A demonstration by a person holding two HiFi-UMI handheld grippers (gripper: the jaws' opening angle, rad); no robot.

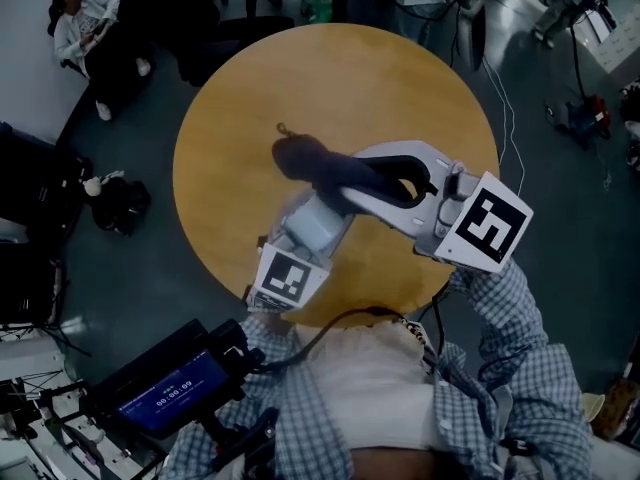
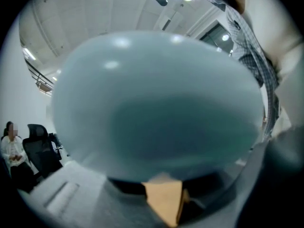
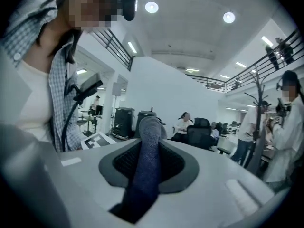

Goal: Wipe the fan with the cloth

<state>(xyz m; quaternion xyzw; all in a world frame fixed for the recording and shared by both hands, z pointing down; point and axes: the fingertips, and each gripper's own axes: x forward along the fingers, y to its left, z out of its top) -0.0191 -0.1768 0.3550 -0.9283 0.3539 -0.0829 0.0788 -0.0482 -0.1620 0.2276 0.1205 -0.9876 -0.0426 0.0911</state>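
Over the round wooden table (image 1: 230, 98), at mid-frame in the head view, the left gripper (image 2: 161, 186) is clamped on the pale blue fan (image 1: 318, 226). The right gripper (image 3: 147, 167) pinches the dark blue cloth (image 1: 310, 160) just above the fan.

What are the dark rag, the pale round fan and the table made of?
The cloth: woven or knitted fabric, dark blue, matte; fine ribbed texture shows. The fan: probably smooth plastic, pale blue-grey; soft light spots on it. The table: looks like wood or wood veneer, yellow-brown, dull sheen.
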